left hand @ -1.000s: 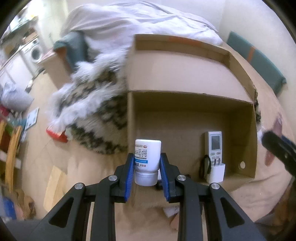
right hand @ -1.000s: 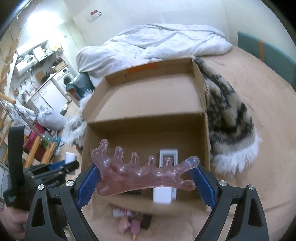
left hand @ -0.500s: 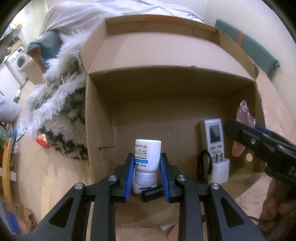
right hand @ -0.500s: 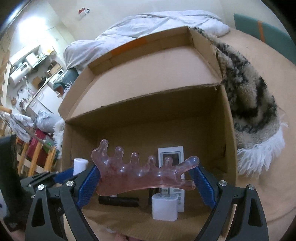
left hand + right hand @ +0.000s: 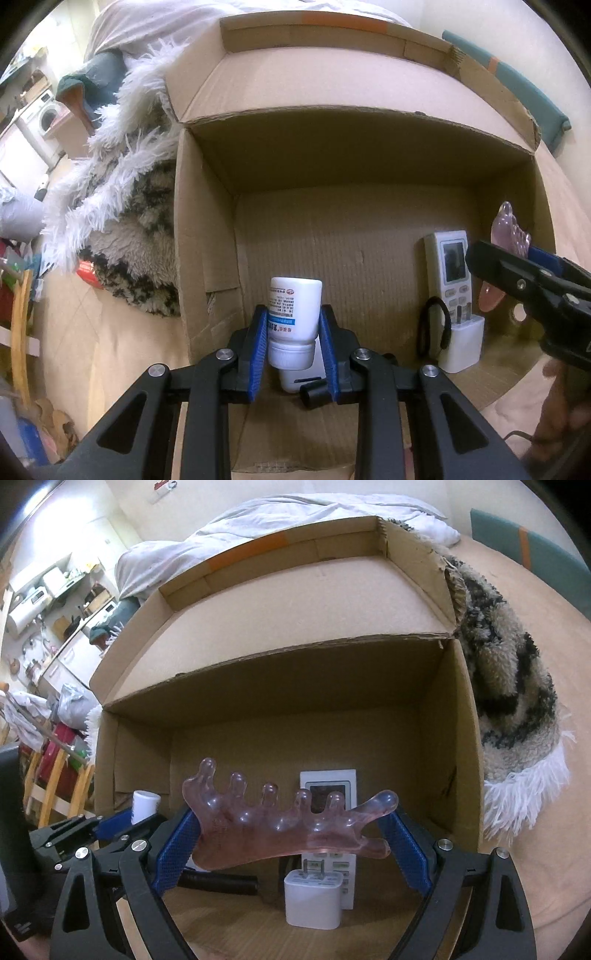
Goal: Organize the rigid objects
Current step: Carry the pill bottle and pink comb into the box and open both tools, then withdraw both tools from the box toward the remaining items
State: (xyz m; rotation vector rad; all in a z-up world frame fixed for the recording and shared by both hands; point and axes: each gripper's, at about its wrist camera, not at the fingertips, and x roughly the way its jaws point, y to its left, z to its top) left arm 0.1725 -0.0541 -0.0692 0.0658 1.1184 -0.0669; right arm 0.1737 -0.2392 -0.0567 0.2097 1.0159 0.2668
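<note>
Left wrist view
Left gripper [image 5: 293, 338]: its blue-padded fingers [image 5: 258, 349] are clenched on a white plastic bottle with a blue-banded label [image 5: 293, 314], cap end toward the camera.
Bottle's place: inside the open brown cardboard box [image 5: 207, 240], near its left wall, low over the box floor.
Under the bottle: a second white cap-like piece [image 5: 297, 380] and a black cylinder end [image 5: 314, 393], partly hidden.
Right side of box: a white remote control with a grey screen [image 5: 448, 266] stands against the far wall; a white plug adapter [image 5: 461, 343] is just in front of it, a black cord loop [image 5: 432, 325] beside it.
Right gripper [image 5: 517, 258]: enters from the right edge with a pink piece.

Right wrist view
Right gripper [image 5: 291, 832]: fingers [image 5: 175, 843] grasp a translucent pink knobbed massage tool [image 5: 288, 825] by its two ends, held crosswise.
Tool's place: inside the box [image 5: 454, 738], above the adapter [image 5: 314, 899] and in front of the remote [image 5: 328, 786].
Surroundings: a shaggy cream-and-black rug [image 5: 506, 701] lies right of the box.
</note>
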